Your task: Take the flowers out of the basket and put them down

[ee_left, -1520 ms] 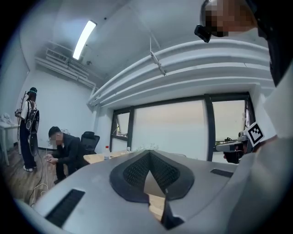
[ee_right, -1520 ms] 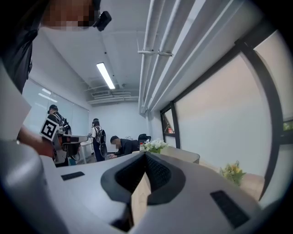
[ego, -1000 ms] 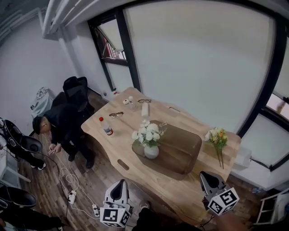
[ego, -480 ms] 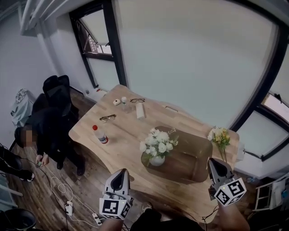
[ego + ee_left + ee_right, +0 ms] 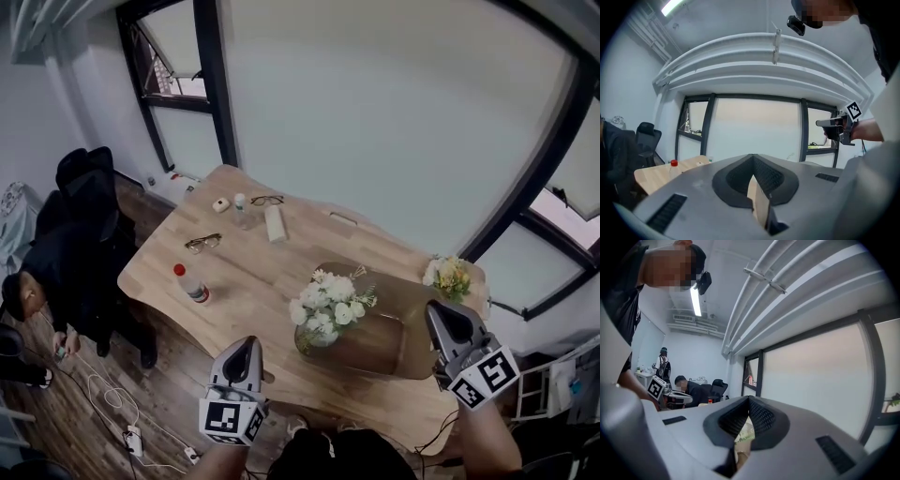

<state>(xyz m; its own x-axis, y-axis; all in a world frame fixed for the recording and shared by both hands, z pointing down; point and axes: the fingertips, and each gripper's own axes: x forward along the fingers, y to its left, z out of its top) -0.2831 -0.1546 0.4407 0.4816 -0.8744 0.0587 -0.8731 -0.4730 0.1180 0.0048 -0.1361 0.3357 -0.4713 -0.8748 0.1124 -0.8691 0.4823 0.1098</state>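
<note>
A bunch of white flowers (image 5: pixel 328 305) stands upright in a pale round container (image 5: pixel 317 339) on a dark brown mat (image 5: pixel 384 323) in the middle of the wooden table (image 5: pixel 244 281). A second bunch, yellow and white (image 5: pixel 448 276), lies at the table's far right corner. My left gripper (image 5: pixel 246 344) hovers at the near table edge, left of the white flowers, shut and empty. My right gripper (image 5: pixel 439 309) hovers over the mat's right end, also shut and empty. In the gripper views both pairs of jaws, left (image 5: pixel 752 157) and right (image 5: pixel 749 399), meet at the tips and point above the table.
A red-capped bottle (image 5: pixel 190 281), two pairs of glasses (image 5: pixel 202 244), a white roll (image 5: pixel 275 223) and small items lie on the table's left half. A person in black (image 5: pixel 56 281) crouches by an office chair (image 5: pixel 84 178) at the left. Cables (image 5: pixel 112 398) lie on the floor.
The head view has swung left and closer to the table. Both grippers have come up and forward, the right one now over the mat's right end. Both stay shut.
</note>
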